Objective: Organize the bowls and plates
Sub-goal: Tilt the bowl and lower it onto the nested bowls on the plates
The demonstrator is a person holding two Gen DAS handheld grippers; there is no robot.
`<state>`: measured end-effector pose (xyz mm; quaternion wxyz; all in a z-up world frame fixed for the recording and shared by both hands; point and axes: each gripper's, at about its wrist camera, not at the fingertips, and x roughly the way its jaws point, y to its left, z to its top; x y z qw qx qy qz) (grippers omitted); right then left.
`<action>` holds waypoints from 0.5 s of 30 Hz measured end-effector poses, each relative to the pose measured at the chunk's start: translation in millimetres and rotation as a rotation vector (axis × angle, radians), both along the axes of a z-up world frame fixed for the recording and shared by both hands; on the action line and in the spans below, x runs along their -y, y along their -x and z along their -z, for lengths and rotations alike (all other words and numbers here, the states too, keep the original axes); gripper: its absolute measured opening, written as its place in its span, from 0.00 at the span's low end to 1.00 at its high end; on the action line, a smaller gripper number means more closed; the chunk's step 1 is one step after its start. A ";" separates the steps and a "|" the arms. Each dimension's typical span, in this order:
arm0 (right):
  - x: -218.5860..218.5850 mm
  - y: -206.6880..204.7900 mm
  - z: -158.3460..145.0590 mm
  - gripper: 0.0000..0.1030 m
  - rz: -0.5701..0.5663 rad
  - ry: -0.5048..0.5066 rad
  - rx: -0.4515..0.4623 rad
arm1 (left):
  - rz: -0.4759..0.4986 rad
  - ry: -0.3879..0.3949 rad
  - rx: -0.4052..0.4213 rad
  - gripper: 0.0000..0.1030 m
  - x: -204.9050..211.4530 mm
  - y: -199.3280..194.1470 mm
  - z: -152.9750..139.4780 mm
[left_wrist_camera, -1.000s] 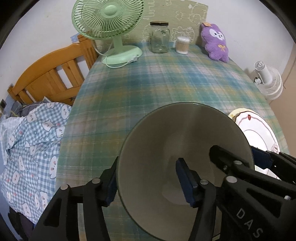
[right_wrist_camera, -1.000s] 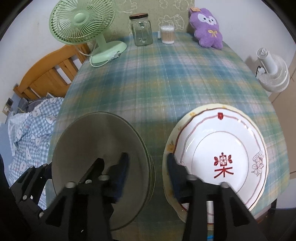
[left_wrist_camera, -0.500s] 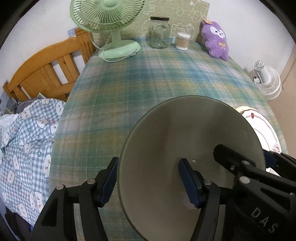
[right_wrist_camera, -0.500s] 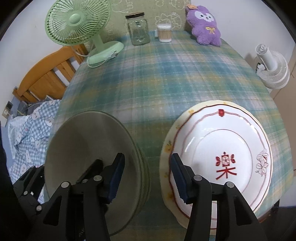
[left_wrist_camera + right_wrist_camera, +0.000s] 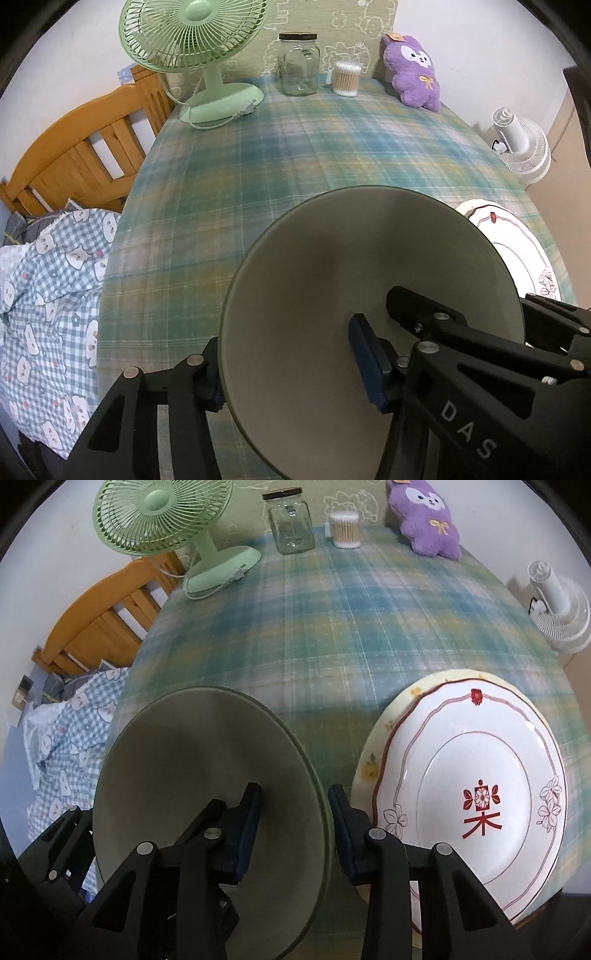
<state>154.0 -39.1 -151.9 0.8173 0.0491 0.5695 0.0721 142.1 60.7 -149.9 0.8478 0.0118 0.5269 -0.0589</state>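
A grey-green bowl (image 5: 332, 280), topmost of a nested stack (image 5: 207, 775), stands on the checked tablecloth near the front edge. My left gripper (image 5: 291, 373) straddles the bowl's left rim, one pad outside and one inside. Its jaws are closing and the pads show no firm press. My right gripper (image 5: 295, 823) straddles the right rim the same way, also closing, with a gap still visible inside the wall. Right of the bowls lies a white plate with a red character (image 5: 476, 786), resting on a yellow-rimmed plate (image 5: 373, 760).
At the table's far end stand a green desk fan (image 5: 195, 48), a glass jar (image 5: 298, 64), a tub of cotton swabs (image 5: 346, 79) and a purple plush toy (image 5: 413, 70). A wooden bed frame (image 5: 85, 155) with checked bedding lies left; a white floor fan (image 5: 521, 147) stands right.
The jaws of both grippers have narrowed around the bowl's rim, the right pair more clearly. The bowls and plates stay where they were.
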 end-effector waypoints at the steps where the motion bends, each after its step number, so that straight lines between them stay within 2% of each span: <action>1: -1.1 0.1 -0.5 0.39 0.000 0.005 0.001 | 0.003 0.003 0.000 0.53 0.5 -0.6 -0.3; 15: -5.8 2.1 -8.5 0.40 0.036 0.042 -0.027 | 0.010 0.036 -0.041 0.48 -3.9 1.1 -6.2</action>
